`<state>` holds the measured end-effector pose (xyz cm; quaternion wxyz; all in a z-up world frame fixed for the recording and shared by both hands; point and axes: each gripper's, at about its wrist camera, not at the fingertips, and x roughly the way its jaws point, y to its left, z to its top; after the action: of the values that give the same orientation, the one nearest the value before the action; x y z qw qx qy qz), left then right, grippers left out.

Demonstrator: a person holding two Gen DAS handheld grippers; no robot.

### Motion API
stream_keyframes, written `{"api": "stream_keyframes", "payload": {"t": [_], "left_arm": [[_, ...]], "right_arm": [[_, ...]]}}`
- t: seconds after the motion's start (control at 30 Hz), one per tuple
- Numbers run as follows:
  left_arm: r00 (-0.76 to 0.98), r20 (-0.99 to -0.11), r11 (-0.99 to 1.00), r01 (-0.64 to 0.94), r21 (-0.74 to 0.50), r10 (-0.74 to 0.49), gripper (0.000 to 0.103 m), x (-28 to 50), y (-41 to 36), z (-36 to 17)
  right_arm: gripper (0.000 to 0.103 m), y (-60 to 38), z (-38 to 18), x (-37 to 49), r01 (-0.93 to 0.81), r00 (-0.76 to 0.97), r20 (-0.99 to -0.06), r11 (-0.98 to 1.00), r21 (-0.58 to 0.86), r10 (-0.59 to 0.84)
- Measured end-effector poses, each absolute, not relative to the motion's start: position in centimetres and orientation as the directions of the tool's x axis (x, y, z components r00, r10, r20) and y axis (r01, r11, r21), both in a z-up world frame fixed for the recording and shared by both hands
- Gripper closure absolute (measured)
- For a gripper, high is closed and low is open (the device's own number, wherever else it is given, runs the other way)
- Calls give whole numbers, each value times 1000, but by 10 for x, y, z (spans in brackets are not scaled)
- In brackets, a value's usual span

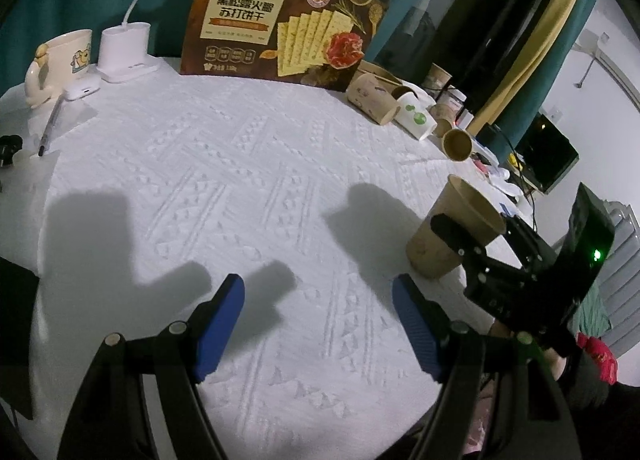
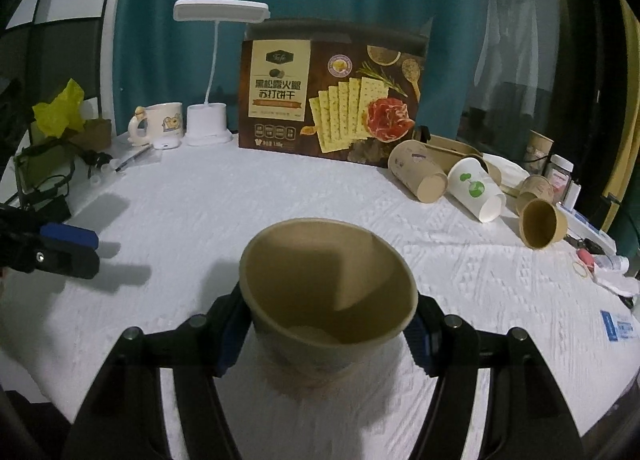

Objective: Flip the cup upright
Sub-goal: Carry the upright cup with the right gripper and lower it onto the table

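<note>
Right gripper (image 2: 326,334) has the brown paper cup (image 2: 328,292) pinched between its blue pads (image 2: 230,334), one on each side of the wall just below the rim, mouth up and tipped slightly toward the camera, base at or just above the white textured tablecloth (image 2: 200,195) — contact is hard to judge. From the left wrist view the same cup (image 1: 452,232) stands to the right, clamped in the right gripper (image 1: 472,244). Left gripper (image 1: 318,320) hovers over bare cloth, left of the cup and well apart from it, jaws spread wide with nothing between them. Beyond the cup, to its right, a cluster of paper cups lies on its side: a small brown one (image 2: 540,223), a white cup with green print (image 2: 478,189), a larger brown one (image 2: 418,171). Straight behind the cup stands the cracker box (image 2: 332,95); left of it the white desk lamp (image 2: 212,71) and a cartoon mug (image 2: 160,121), a pen (image 2: 134,159) in front.
</note>
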<state>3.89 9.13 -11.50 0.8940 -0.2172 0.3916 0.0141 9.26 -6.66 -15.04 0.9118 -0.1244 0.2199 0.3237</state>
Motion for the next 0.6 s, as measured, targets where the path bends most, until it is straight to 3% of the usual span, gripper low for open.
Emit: {"api": "stream_keyframes", "payload": {"t": [0.6], "left_arm": [[657, -739, 928, -166, -332, -148, 27, 38, 75, -117]], "right_arm": [[39, -78, -162, 80, -609, 650, -566, 793, 9, 507]]}}
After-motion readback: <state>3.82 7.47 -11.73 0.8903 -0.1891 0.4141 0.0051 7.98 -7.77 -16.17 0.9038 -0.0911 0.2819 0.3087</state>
